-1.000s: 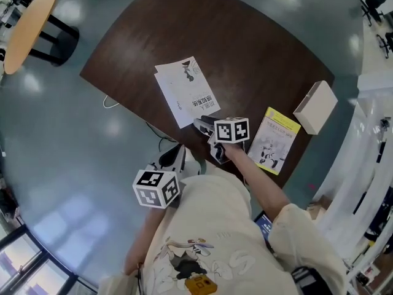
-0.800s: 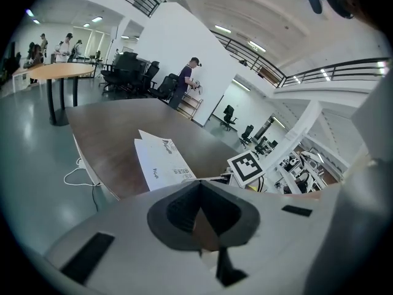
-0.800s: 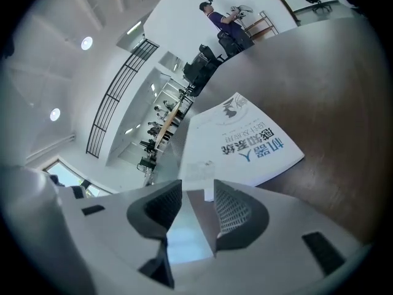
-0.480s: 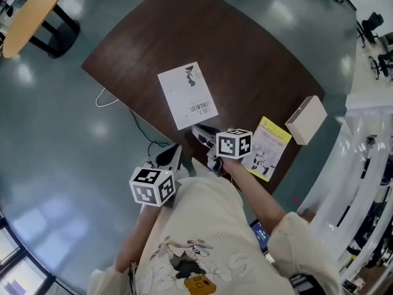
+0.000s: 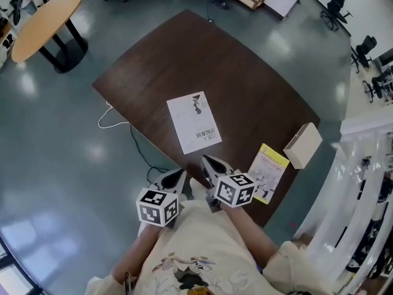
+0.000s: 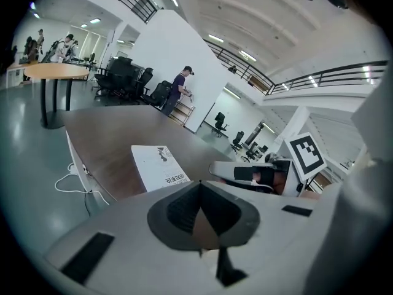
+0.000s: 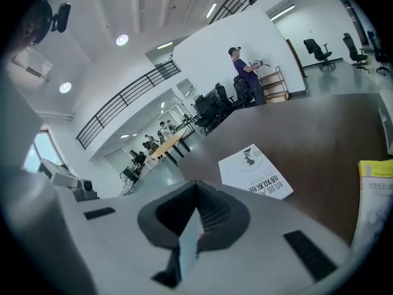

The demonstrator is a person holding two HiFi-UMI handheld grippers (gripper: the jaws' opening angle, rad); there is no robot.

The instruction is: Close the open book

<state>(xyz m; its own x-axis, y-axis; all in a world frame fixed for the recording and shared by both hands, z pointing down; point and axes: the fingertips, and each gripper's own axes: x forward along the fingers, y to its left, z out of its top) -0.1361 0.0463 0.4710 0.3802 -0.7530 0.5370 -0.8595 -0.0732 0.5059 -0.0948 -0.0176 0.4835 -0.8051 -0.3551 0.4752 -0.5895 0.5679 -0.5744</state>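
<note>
Since a second ago the right gripper [image 5: 212, 166] has drawn back from the near edge of the white book [image 5: 194, 123], and its fingers, then wide apart, are now pressed together on nothing.

In the head view, the book lies closed and flat on the dark tabletop [image 5: 209, 60], at about 11 o'clock from the right gripper and clear of it. The left gripper [image 5: 174, 178] hangs at about 8 o'clock from the right one, off the tabletop's near edge. A yellow booklet [image 5: 268, 173] lies at 3 o'clock from the right gripper, with a pale box [image 5: 303, 145] at 1 o'clock from the booklet. A white cable [image 5: 113, 118] trails on the floor at 9 o'clock from the book.

In the left gripper view, the left gripper's [image 6: 200, 182] fingers meet with nothing between them. The closed book [image 6: 158, 168] sits at 11 o'clock above them, and the right gripper [image 6: 245, 172] reaches in at 2 o'clock.

In the right gripper view, the right gripper's [image 7: 196, 182] fingers are shut and empty. The book [image 7: 255, 172] lies at 2 o'clock, the yellow booklet [image 7: 376, 201] at 3 o'clock by the frame's edge.
</note>
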